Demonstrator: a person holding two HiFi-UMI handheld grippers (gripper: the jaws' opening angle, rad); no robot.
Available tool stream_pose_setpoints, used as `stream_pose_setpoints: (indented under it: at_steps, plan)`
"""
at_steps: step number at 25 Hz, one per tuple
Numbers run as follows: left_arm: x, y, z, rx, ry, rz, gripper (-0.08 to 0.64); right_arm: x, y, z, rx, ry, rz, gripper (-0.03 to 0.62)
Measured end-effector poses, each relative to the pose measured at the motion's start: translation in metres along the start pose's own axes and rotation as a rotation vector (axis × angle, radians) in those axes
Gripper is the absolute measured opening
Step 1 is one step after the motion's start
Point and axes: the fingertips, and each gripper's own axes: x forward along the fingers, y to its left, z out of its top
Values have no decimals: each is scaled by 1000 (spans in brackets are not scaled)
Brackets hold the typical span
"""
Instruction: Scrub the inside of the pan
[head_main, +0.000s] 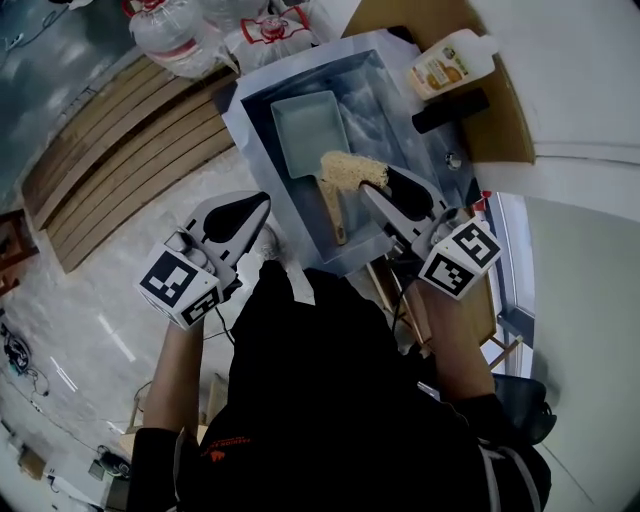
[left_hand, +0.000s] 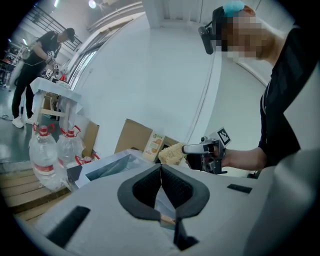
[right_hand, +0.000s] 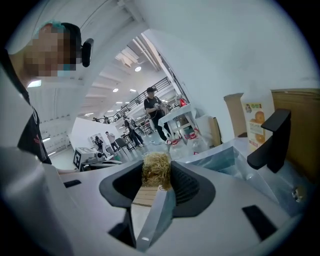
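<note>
Right hand-held gripper (head_main: 378, 186) clamps a fibre scrubber (head_main: 352, 168) at the pan's (head_main: 308, 130) near end; left hand-held gripper (head_main: 258, 206) is closed, empty

Looking steeply down from the headset, my top camera passes over the wearer's black shirt and takes in the whole sink (head_main: 240, 125). The camera on the left gripper (head_main: 262, 202) sits low off the sink's near-left corner and faces right across it. The one on the right gripper (head_main: 372, 192) sits off the near-right corner and faces left, with the scrubber (right_hand: 156, 170) close in its foreground. Each gripper view catches the other gripper. All three views share the sink's rim, the water bottles (head_main: 180, 40) and the orange-label bottle (head_main: 445, 65).
</note>
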Motion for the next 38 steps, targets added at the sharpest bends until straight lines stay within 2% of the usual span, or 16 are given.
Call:
stream_pose_setpoints:
  at_steps: [8, 16, 25, 31, 38]
  plan:
    - [20, 8, 1, -30, -12, 67, 18, 18, -27, 12, -34, 45, 59, 173]
    - [34, 33, -4, -50, -8, 85, 18, 54, -50, 13, -53, 85, 63, 173]
    - [36, 70, -29, -72, 10, 86, 18, 114, -85, -24, -66, 169, 31, 173]
    - [31, 88, -53, -120, 46, 104, 18, 148, -105, -52, -78, 233, 4, 173]
    - [35, 102, -71, -152, 27, 101, 18, 180, -134, -82, -100, 291, -11, 173]
